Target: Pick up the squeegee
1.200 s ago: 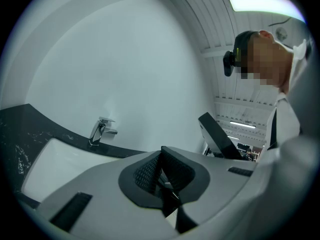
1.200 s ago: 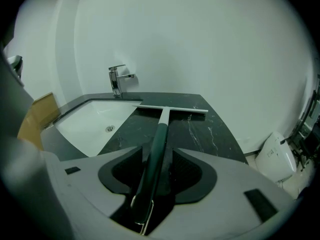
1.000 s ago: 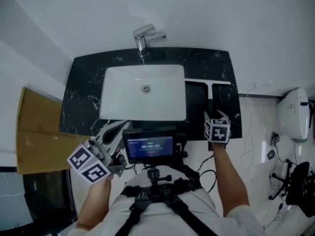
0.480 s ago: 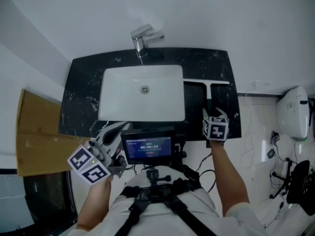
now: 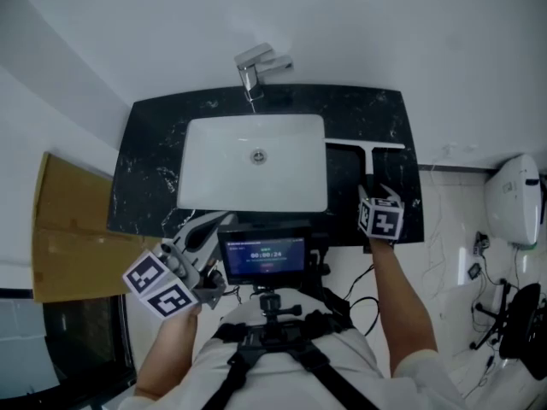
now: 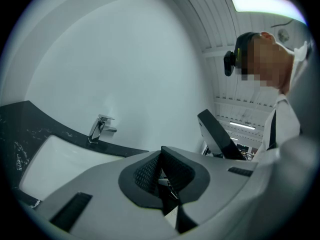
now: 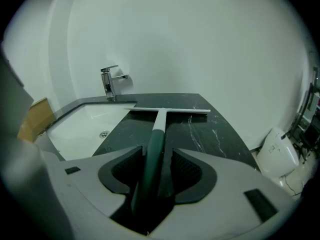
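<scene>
The squeegee point(image 5: 366, 147) lies flat on the black marble counter point(image 5: 145, 143) right of the sink, its white blade point(image 7: 167, 110) far from me and its dark green handle point(image 7: 156, 139) running back toward me. My right gripper point(image 5: 380, 196) sits low over the counter with that handle between its jaws point(image 7: 157, 159); the left pad is at the handle and a narrow gap shows at the right pad, so it is open. My left gripper point(image 5: 209, 225) hangs in front of the counter's near edge, its pads point(image 6: 161, 159) pressed together on nothing.
A white sink point(image 5: 197, 126) with a chrome faucet point(image 5: 254, 62) fills the counter's middle. Brown cardboard point(image 5: 68, 229) leans at the left. A small monitor point(image 5: 263, 254) rides on my chest rig. A white appliance point(image 5: 513, 199) and cables stand on the floor at right.
My right gripper has edged forward along the squeegee's handle toward the blade. The left gripper has hardly moved.
</scene>
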